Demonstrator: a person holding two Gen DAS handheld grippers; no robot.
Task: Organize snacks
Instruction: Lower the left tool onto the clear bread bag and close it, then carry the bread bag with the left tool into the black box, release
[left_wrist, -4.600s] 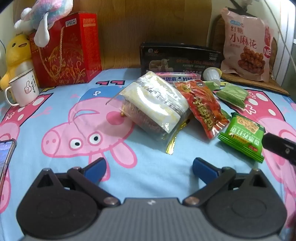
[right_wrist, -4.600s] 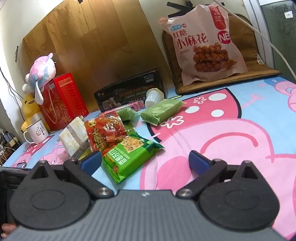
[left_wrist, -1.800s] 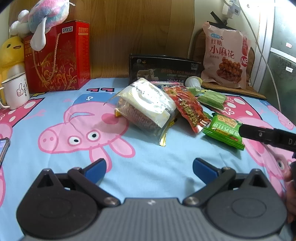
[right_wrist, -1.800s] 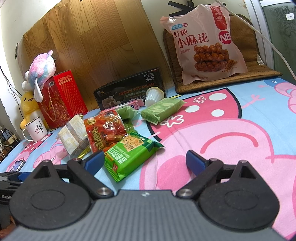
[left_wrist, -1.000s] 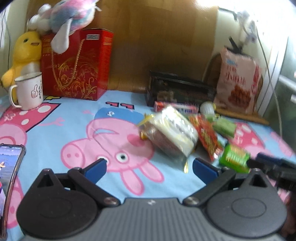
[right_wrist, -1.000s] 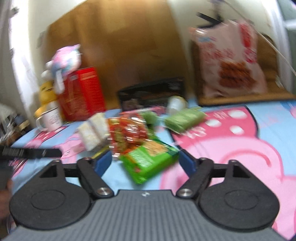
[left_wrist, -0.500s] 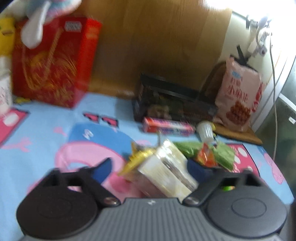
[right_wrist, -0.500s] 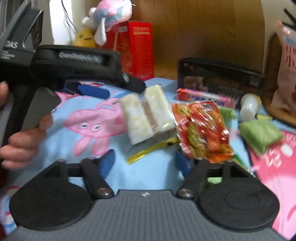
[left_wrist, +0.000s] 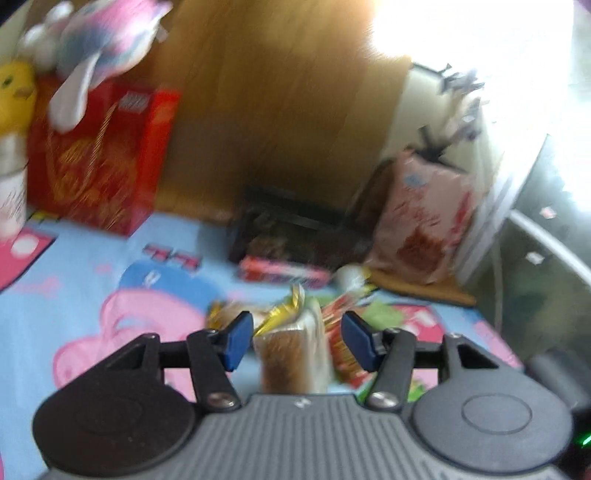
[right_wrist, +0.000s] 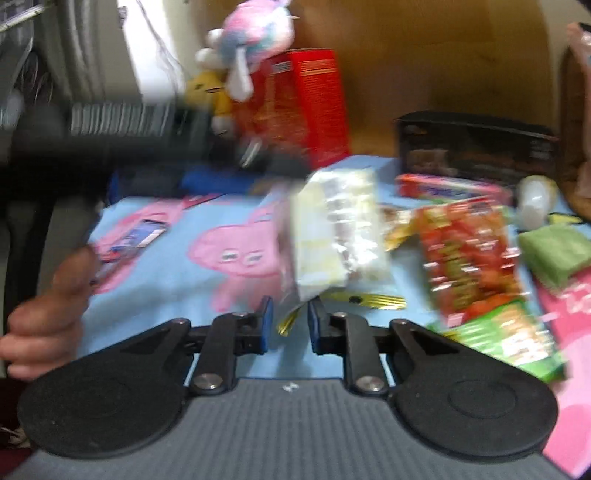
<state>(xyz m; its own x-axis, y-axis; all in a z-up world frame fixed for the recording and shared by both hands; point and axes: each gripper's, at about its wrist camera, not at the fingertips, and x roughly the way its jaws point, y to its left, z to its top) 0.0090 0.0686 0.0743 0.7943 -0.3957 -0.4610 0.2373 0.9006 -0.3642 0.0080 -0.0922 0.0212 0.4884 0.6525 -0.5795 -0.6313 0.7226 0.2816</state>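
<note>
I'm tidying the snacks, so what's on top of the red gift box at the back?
A pink and white plush toy sits on the red gift box, its ear hanging over the front. A yellow plush is beside it. The box's top under the toy is hidden.
</note>
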